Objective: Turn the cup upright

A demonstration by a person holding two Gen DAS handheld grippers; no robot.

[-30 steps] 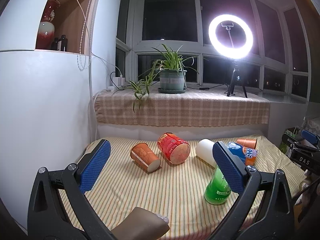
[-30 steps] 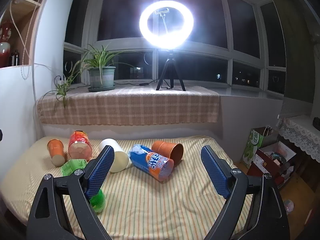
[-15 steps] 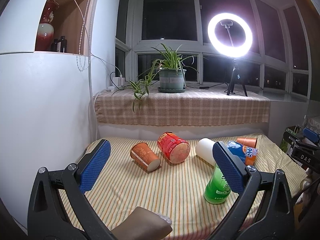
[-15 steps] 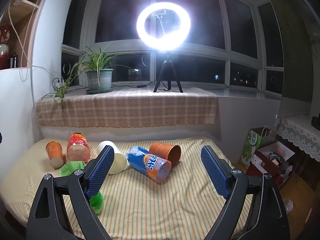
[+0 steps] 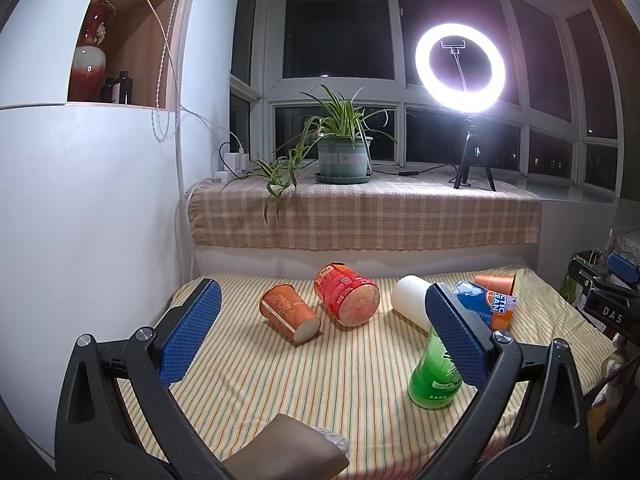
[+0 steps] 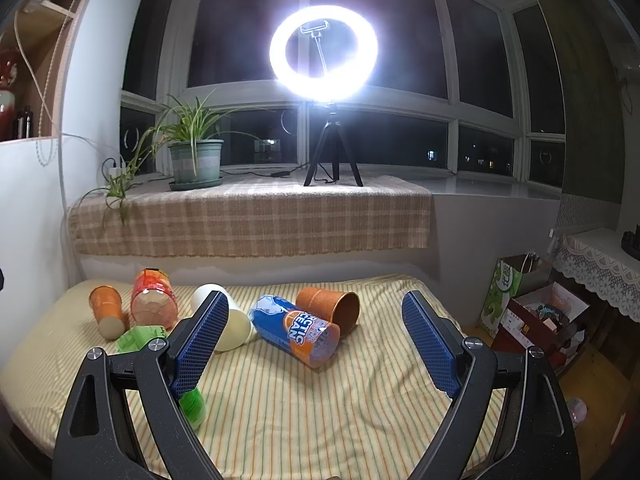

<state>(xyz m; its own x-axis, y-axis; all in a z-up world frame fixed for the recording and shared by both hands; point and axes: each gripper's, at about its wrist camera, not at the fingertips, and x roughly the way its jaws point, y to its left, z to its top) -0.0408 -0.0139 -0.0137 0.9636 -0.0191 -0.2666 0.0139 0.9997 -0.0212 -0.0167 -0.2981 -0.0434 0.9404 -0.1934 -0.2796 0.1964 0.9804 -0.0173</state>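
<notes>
Left wrist view: left gripper (image 5: 320, 336) jaws spread, empty, above striped table (image 5: 280, 380); orange cup (image 5: 289, 316) on side between them, red cup (image 5: 347, 294) beside it.
Right wrist view: right gripper (image 6: 316, 344) jaws spread, empty; blue cup (image 6: 294, 330) on side ahead.

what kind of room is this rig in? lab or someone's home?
Most likely a home, a bay-window nook at night. A potted plant and a ring light stand on the cloth-covered windowsill; a vase sits in a wall shelf. No lab gear is visible.
</notes>
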